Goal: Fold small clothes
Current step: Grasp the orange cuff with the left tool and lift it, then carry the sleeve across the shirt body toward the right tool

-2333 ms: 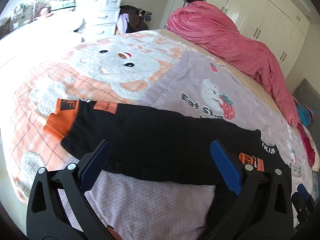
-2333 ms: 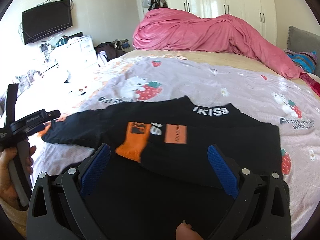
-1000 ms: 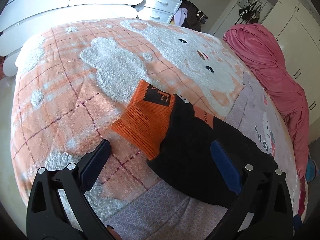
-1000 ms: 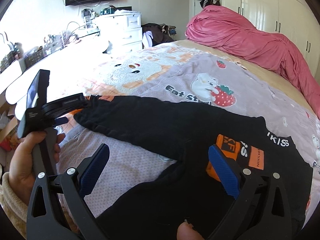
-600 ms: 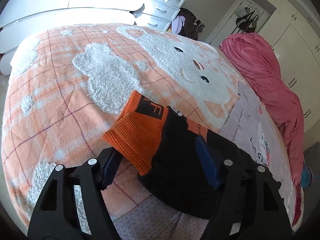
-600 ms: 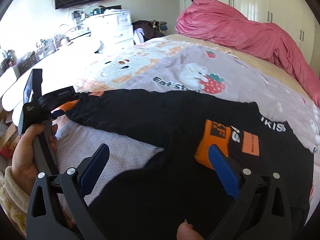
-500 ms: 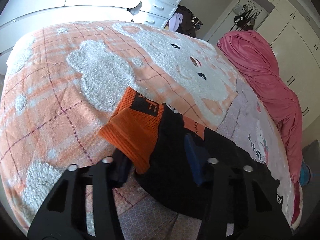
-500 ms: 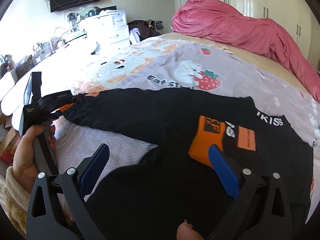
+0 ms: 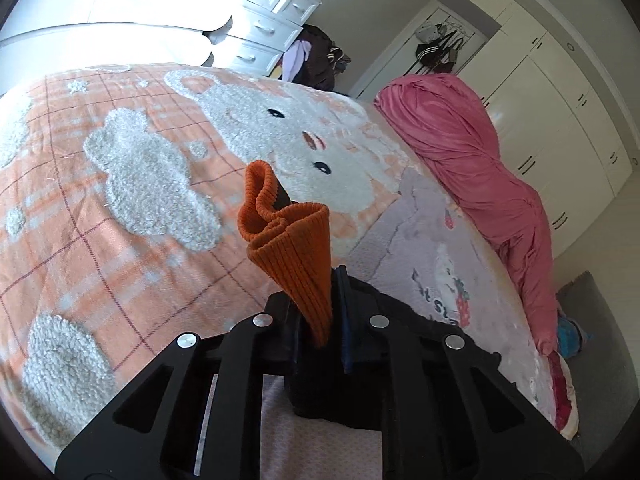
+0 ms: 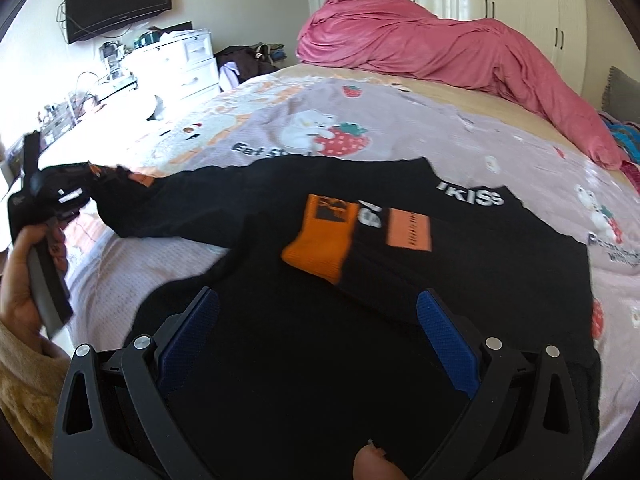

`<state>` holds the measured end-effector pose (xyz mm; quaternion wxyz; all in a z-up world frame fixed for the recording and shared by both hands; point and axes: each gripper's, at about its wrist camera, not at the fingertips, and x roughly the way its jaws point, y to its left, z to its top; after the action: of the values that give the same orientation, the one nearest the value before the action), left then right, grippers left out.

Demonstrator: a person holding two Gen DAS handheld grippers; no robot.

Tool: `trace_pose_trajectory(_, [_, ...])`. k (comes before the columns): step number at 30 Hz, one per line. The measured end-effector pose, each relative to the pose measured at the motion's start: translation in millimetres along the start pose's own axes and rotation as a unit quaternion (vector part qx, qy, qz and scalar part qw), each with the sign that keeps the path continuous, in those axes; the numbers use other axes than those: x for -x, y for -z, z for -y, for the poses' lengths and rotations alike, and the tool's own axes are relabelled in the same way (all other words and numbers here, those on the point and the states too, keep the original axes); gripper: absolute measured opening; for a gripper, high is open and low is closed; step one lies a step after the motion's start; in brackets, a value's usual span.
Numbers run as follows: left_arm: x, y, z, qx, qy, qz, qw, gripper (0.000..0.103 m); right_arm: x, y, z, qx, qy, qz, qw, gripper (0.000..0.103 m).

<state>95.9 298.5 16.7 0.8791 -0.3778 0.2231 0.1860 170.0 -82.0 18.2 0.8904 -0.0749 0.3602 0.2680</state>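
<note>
Gripping: left tongs [image 9: 316,320] clenched on the orange cuff [image 9: 292,256] of the black sweater's [image 10: 460,280] outstretched sleeve, ribbed knit bunched up and standing above the pads.
Right tongs [image 10: 316,332]: released, blue pads spread wide over the sweater's lower body, nothing between them.
Sweater: spread flat on the bed [image 10: 500,148], other sleeve folded across the chest, its orange cuff [image 10: 320,240] lying beside the orange patch.
Held sleeve: stretches away from the sweater's body toward the bear-patterned orange blanket [image 9: 120,200].
Hand [image 10: 24,280]: wraps the left tool's handle, beyond the sweater's sleeve end.
Pink duvet [image 10: 440,40]: heaped well beyond the sweater's collar.
</note>
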Motion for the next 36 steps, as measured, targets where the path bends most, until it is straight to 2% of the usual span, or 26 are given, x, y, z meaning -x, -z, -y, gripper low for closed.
trace_pose_trajectory(6, [12.3,1.3,22.1,-0.013,0.034,0.010,0.9993,0.007,13.2,5.2,22.8,-0.020,0.015,0.006,1.000,0.099])
trace_pose_trajectory(10, [14.1,6.1,40.1,-0.016,0.075,0.001,0.9970,0.005,19.1,5.0,35.1,-0.031,0.021,0.012,0.999,0.099])
trace_pose_trajectory(14, [16.5,11.9,59.9,-0.034,0.097,-0.003,0.9947,0.005,25.8,3.6,45.2,-0.042,0.023,0.021,0.999,0.099])
trace_pose_trajectory(20, [20.1,26.3,93.7,-0.051,0.150,-0.018,0.9872,0.005,34.9,6.3,64.8,-0.076,0.021,0.035,0.996,0.099])
trace_pose_trajectory(25, [25.0,38.7,120.7,-0.082,0.177,-0.026,0.9804,0.005,42.6,10.7,83.8,-0.107,0.015,0.045,0.993,0.099])
trace_pose_trajectory(36, [27.2,68.6,163.8,-0.124,0.239,-0.059,0.9613,0.005,62.9,16.1,126.1,-0.168,0.033,0.071,0.983,0.099])
